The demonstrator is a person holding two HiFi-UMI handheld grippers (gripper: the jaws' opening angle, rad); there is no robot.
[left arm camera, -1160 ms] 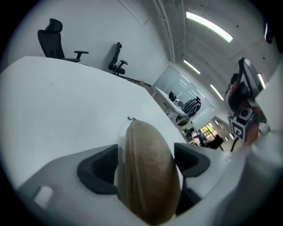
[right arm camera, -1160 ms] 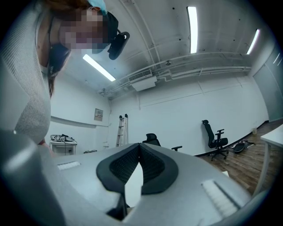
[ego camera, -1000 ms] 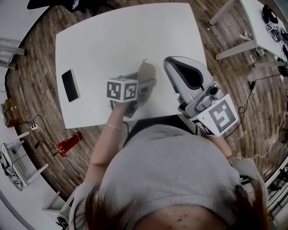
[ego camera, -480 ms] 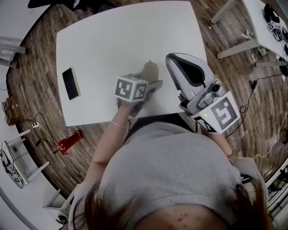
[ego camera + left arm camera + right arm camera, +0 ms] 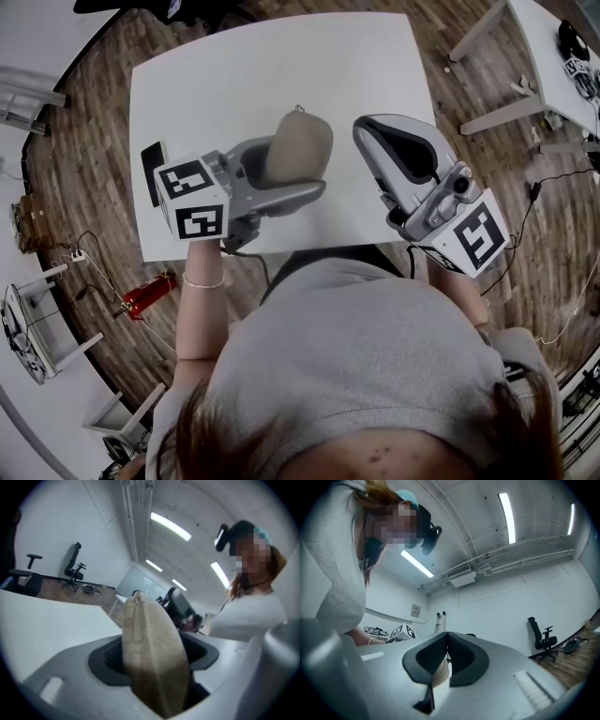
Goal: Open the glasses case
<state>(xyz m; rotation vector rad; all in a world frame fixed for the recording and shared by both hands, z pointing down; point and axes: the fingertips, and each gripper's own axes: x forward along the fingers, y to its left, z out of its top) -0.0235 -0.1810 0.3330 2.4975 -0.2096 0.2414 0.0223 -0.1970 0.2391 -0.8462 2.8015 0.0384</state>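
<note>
White table (image 5: 234, 84) fills upper frame — left tongs (image 5: 302, 169) clamped on tan fabric oval glasses case (image 5: 298, 141). Case looks unopened — right tongs (image 5: 364, 127) pressed together, empty.

Left tool (image 5: 305, 169) held high, jaws part-spread, apparently gripping; right tool (image 5: 375, 127) (tilted up) jaws together.

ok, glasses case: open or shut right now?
Shut. The glasses case shows an unbroken seam along its edge, no gap, nothing visible inside; it sits clamped in the left gripper.
</note>
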